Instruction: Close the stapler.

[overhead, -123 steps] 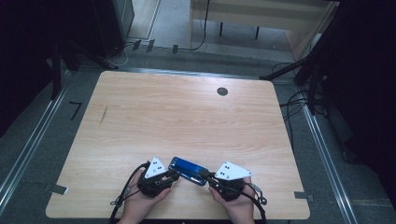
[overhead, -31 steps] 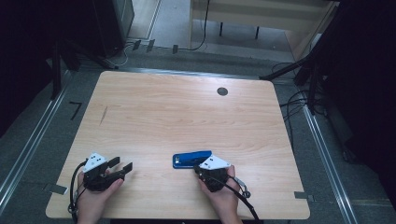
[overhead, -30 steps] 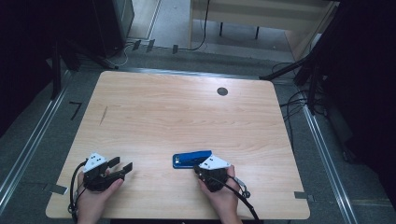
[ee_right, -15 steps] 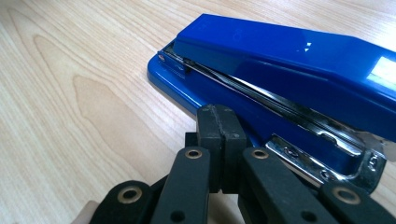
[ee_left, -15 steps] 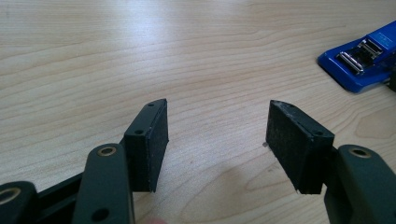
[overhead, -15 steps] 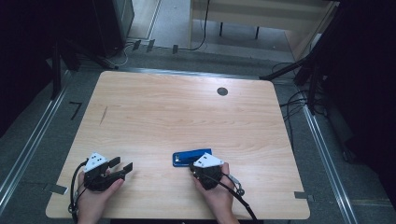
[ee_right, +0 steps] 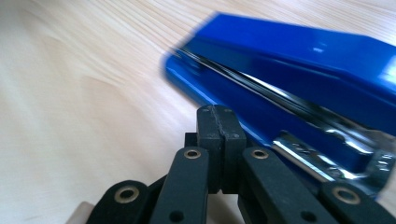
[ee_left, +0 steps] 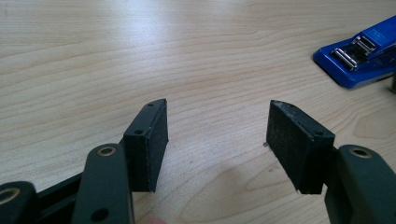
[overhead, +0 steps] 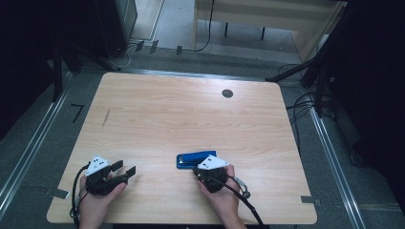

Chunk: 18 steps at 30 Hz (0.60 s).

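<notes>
A blue stapler [overhead: 188,158] lies flat on the wooden table [overhead: 191,114], near the front edge at the middle. My right gripper [overhead: 206,165] is shut with nothing between its jaws. In the right gripper view its closed tips [ee_right: 217,119] rest right at the near side of the stapler [ee_right: 299,65], whose metal staple channel shows. My left gripper [overhead: 124,168] stands open at the front left, well apart from the stapler. In the left gripper view its pads [ee_left: 217,140] hold nothing over bare wood, and the stapler [ee_left: 359,51] lies at the upper right.
A round black grommet [overhead: 228,93] sits in the table's far right part. A thin dark mark [overhead: 106,118] is on the left side. Cables [overhead: 305,102] hang off the right edge. A wooden bench [overhead: 267,14] stands beyond the table.
About four seconds ago both grippers were at the stapler; the left one now sits far to the left, open. Over the last second the right gripper slid slightly left along the stapler.
</notes>
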Tool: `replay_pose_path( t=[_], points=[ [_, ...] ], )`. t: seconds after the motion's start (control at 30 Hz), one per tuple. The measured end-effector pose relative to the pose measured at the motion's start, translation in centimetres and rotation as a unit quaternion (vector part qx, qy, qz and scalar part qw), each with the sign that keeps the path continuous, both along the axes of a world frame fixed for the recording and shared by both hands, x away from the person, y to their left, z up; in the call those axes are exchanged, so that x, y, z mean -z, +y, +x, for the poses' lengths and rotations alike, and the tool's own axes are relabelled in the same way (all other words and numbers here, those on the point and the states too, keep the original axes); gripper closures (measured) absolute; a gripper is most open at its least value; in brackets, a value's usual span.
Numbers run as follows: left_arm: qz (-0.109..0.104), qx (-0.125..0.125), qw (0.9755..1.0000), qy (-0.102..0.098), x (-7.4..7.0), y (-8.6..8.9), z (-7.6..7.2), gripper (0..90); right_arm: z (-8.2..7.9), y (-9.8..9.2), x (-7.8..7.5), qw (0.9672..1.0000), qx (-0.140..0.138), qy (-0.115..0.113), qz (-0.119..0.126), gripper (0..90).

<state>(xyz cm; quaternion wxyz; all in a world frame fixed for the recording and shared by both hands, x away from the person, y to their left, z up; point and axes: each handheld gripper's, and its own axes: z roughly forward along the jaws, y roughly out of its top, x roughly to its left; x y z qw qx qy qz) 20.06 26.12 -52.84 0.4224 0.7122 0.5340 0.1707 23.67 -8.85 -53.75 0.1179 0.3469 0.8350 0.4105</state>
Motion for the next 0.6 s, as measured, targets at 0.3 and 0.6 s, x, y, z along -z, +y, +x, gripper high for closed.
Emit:
replay_pose_path(
  t=[0.3,0.6],
  points=[
    [0.004,0.000,1.0000,0.004,0.0,-0.1,0.1,37.0,-0.6,-2.7,-2.4,0.9954,-0.014,0.006,0.094,48.9],
    [0.009,-0.009,0.9999,0.005,0.0,-0.2,0.1,27.8,-0.7,-4.9,-2.8,0.9955,-0.011,0.006,0.094,33.8]
  ],
)
